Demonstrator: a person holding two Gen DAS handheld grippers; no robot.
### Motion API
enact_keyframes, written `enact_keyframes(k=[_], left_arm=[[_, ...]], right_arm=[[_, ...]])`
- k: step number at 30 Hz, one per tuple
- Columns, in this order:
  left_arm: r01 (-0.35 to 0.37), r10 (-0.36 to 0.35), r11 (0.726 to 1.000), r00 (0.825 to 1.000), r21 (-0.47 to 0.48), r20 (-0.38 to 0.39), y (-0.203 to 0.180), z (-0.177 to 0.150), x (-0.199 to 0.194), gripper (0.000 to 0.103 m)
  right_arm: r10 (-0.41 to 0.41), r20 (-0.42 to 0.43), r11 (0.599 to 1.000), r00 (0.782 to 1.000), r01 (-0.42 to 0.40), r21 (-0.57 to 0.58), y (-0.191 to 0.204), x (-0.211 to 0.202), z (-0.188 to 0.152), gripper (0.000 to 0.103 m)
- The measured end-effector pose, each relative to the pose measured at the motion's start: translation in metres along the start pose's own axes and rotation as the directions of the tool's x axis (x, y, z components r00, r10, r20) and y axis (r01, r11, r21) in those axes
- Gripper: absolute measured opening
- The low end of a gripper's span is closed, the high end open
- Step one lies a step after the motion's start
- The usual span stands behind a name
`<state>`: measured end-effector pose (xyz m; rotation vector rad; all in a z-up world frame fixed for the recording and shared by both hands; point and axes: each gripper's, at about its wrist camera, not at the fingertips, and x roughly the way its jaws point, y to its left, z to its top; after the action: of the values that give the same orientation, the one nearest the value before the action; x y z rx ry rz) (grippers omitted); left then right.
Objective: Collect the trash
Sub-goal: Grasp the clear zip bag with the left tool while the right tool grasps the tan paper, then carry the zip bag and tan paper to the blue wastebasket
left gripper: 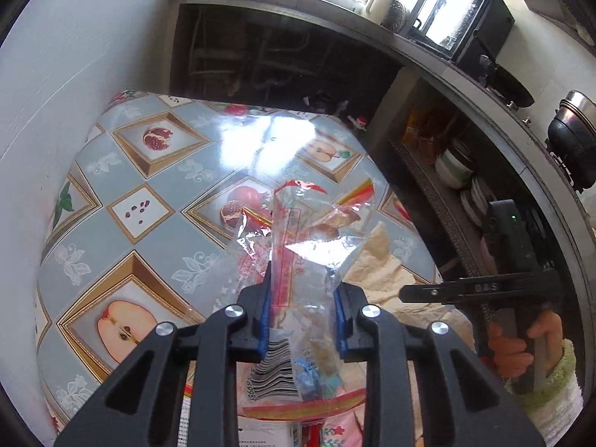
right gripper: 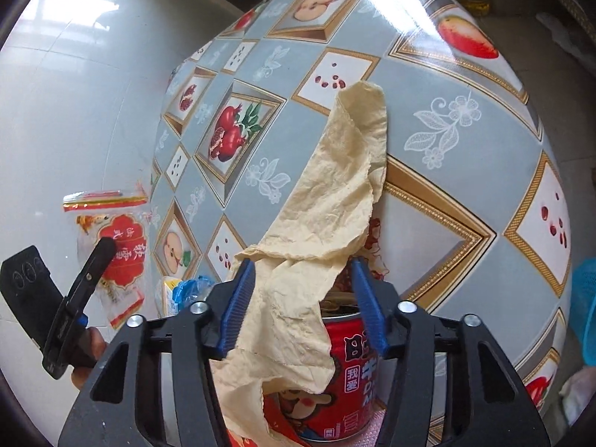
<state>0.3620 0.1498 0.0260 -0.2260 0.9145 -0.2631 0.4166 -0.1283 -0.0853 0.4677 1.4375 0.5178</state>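
Jaws of left gripper (left gripper: 302, 298) clenched on a clear plastic wrapper (left gripper: 298, 253) with red print and a barcode, lifted clear of the worktop (left gripper: 141, 171); wrapper's free end sticks up past the blue pads (left gripper: 265, 316), crumpled. Seen from right wrist view, same wrapper (right gripper: 111, 246) hangs off the worktop's left edge, over pale floor.

Jaws of right gripper (right gripper: 303, 298) part-open, straddling a crumpled beige paper sheet (right gripper: 327, 201); left pad touching the paper's edge, right pad standing off it, so no firm grip visible. Paper draped from the worktop (right gripper: 465, 171) up over a red drink can (right gripper: 346, 376) that sits close under the jaws, upright, top partly covered.

Worktop covered in glossy blue-grey oilcloth with fruit pictures. More packaging low in the left wrist view, blurred. Hand (left gripper: 517, 346) in a pale fuzzy sleeve on the right gripper's handle.
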Motion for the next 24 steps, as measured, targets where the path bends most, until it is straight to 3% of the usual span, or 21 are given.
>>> enact_keyframes(k=[2, 4, 5, 14, 21, 24], left_arm=[[0.012, -0.013, 1.000, 1.000, 0.012, 0.005, -0.003, -0.002, -0.004, 0.024], [0.019, -0.020, 1.000, 1.000, 0.019, 0.009, -0.005, -0.004, -0.006, 0.024], [0.024, -0.024, 1.000, 1.000, 0.020, 0.010, -0.005, -0.005, -0.007, 0.024], [0.042, -0.043, 0.999, 0.999, 0.015, 0.029, 0.001, -0.010, -0.015, 0.024], [0.076, -0.076, 0.997, 0.995, 0.012, 0.063, -0.003, -0.014, -0.033, 0.024], [0.109, -0.110, 0.994, 0.990, 0.018, 0.091, -0.010, -0.018, -0.047, 0.024]], right_arm=[[0.004, -0.002, 1.000, 1.000, -0.004, 0.010, -0.001, 0.000, -0.001, 0.020], [0.040, -0.006, 0.999, 0.999, -0.040, 0.026, -0.002, -0.003, -0.003, 0.005], [0.059, -0.002, 0.998, 0.998, -0.059, 0.033, -0.003, -0.006, -0.005, 0.003], [0.145, 0.158, 0.989, 0.977, -0.146, -0.004, 0.010, -0.069, -0.010, 0.000], [0.135, 0.414, 0.986, 0.900, -0.080, -0.147, 0.029, -0.167, -0.036, 0.000], [0.168, 0.462, 0.978, 0.871, -0.086, -0.192, 0.029, -0.204, -0.066, 0.000]])
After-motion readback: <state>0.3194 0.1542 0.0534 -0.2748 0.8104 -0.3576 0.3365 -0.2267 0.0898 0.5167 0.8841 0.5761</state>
